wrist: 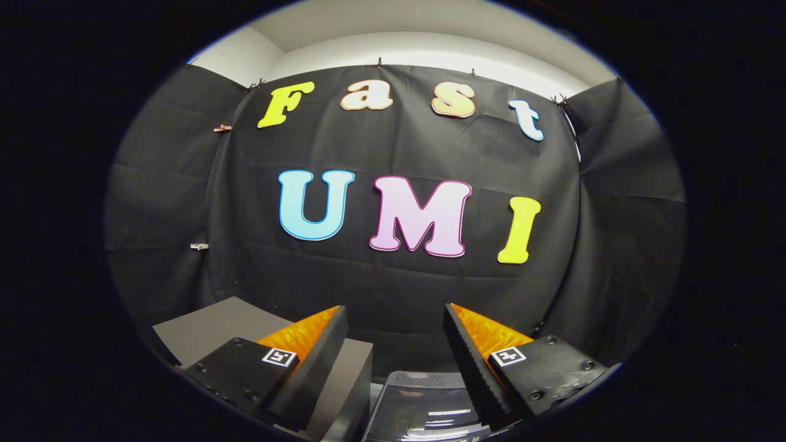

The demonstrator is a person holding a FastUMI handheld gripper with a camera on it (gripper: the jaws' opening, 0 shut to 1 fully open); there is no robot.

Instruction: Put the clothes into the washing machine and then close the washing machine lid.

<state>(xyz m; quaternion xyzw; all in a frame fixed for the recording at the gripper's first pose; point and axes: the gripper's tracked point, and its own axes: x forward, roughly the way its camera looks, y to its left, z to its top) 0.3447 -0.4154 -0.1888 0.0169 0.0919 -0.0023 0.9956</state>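
Claw point(396, 344) wide open, empty; washing machine lid point(424, 408), dark glossy transparent, below between fingers.

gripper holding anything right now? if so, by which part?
Nothing is held. The gripper has its jaws wide apart with only air between them; a glossy dark lid sits below the gap, untouched.

Glossy see-thru plastic lid point(424, 405), matt grey box point(215, 325), ridged fingers point(473, 362).

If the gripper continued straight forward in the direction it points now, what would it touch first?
Probably the black cloth wall of the booth. The gripper has its jaws open with nothing between them, and the way ahead looks free. The glossy washing machine lid lies lower, beneath that line. Depth is hard to judge.
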